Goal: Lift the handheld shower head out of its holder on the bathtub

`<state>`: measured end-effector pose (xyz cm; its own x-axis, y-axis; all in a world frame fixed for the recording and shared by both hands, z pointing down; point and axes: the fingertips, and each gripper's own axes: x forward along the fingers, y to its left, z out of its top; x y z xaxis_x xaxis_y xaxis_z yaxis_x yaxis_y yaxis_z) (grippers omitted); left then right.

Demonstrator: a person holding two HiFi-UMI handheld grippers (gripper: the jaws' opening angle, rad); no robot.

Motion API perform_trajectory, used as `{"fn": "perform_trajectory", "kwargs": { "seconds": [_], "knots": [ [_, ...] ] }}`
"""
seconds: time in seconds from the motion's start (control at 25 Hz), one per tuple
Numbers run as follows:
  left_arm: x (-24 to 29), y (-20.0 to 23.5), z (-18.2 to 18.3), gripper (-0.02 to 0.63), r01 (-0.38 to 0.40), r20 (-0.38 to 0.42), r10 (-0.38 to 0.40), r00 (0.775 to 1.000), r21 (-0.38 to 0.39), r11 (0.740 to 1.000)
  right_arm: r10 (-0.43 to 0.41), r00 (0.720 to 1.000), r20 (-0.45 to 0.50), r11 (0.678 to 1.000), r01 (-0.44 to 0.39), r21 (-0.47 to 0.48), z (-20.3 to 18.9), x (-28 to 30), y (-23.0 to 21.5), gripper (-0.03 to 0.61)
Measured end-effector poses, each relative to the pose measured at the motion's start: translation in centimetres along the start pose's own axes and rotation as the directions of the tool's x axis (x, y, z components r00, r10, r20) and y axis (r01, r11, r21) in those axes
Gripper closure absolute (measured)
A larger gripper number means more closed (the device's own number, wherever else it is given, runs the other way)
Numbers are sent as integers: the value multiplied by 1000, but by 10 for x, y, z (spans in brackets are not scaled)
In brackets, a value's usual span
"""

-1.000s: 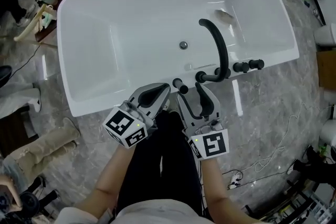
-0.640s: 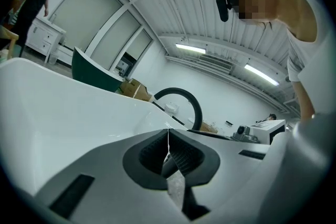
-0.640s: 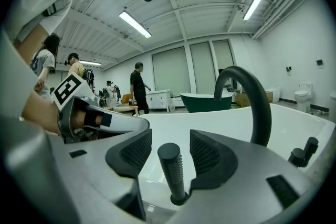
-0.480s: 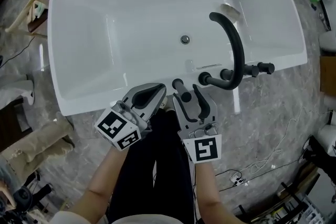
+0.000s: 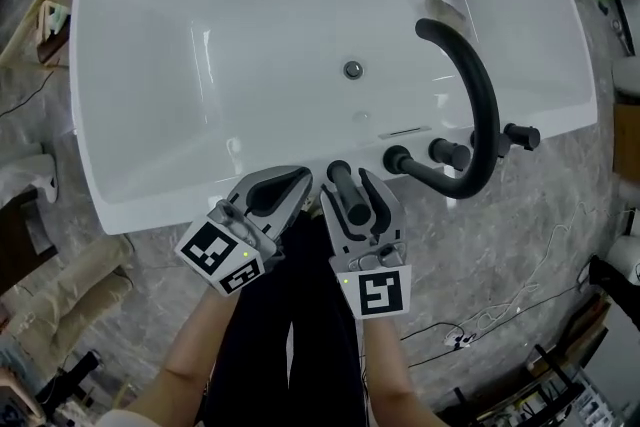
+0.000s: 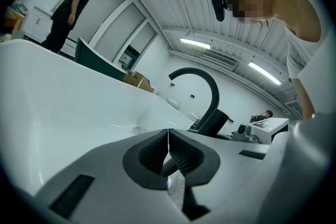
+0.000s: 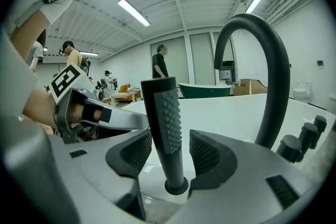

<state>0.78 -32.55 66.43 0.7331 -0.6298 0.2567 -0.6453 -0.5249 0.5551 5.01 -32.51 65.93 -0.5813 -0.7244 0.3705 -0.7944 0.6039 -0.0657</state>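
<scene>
Handheld shower head [image 5: 341,181] is found upright on near rim of bathtub [image 5: 130,215], approx. mid-rim, left of black arched spout [image 5: 482,105] and its knobs [image 5: 448,153]. Right gripper [image 5: 352,190] is positioned round it: jaws are spread, one pad each side of the studded face, w/ a gap noted on both sides in right gripper view; no contact made. Left gripper [image 5: 298,179] is located just beside, at rim edge, jaws pressed together, nothing pinched. Standing person [image 7: 160,63] is noted in bkgd.
</scene>
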Motion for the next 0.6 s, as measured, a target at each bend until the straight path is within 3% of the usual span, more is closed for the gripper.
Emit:
{"fn": "perform_trajectory", "kwargs": {
  "seconds": [0.4,0.52,0.6],
  "knots": [
    [11,18,-16,601,-7,9,7,1000,-16,1000,-15,997,-76,1000,13,-24,-32,17,0,368],
    [9,19,-18,602,-12,8,12,1000,-20,1000,-66,992,-105,997,63,-39,-37,19,-6,440],
    [7,19,-18,601,-12,6,12,1000,-22,1000,-73,994,-87,997,70,-32,-34,21,-7,442]
  ]
}}
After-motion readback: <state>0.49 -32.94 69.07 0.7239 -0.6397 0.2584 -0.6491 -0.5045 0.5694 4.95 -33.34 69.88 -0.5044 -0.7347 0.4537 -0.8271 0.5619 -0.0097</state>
